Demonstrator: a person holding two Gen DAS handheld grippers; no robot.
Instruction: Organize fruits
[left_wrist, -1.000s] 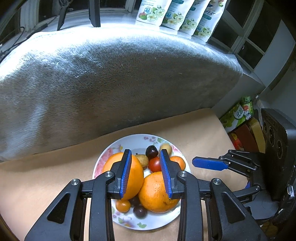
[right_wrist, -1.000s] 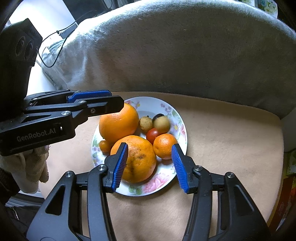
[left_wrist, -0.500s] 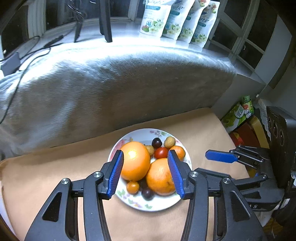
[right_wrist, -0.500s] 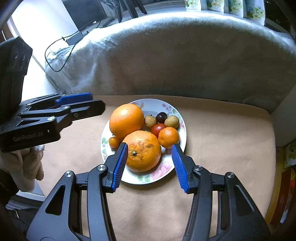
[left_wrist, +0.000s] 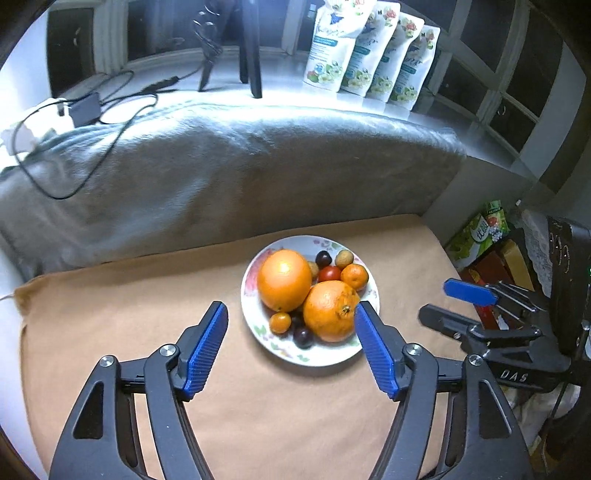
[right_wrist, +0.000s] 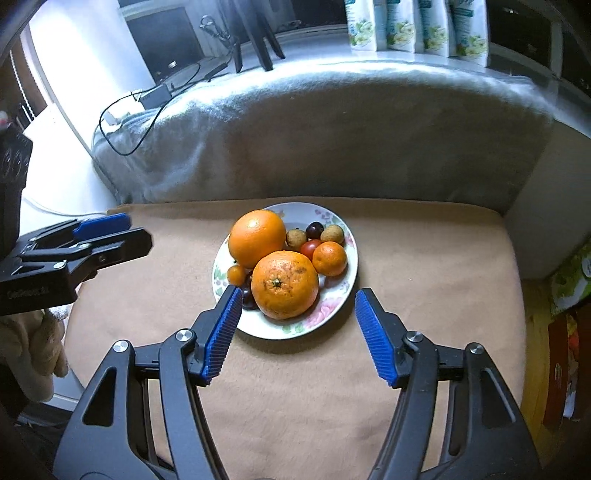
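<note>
A floral white plate (left_wrist: 325, 356) (right_wrist: 334, 308) lies on a tan cloth and holds two large oranges (left_wrist: 283, 279) (right_wrist: 284, 284), a mandarin (left_wrist: 354, 276), a red tomato (left_wrist: 329, 274), dark plums, small tan fruits and a little orange fruit (left_wrist: 280, 322). My left gripper (left_wrist: 291, 345) hovers above and in front of the plate; its jaws are opening, with nothing between them. My right gripper (right_wrist: 297, 332) also hangs in front of the plate, jaws opening and empty. Each gripper shows at the side of the other's view: the right gripper (left_wrist: 480, 306), the left gripper (right_wrist: 85, 240).
A grey fleece-covered backrest (left_wrist: 229, 170) rises behind the cloth. Cables and a tripod (left_wrist: 251, 48) stand on the ledge beyond, beside several white pouches (left_wrist: 369, 55). Boxes and packets (left_wrist: 484, 240) fill the gap at the right. A gloved hand (right_wrist: 33, 350) holds the left gripper.
Both grippers have pulled back and up from the plate, so the fruit looks smaller and farther off. Both pairs of jaws have spread wider. The fruit stays on the plate.
</note>
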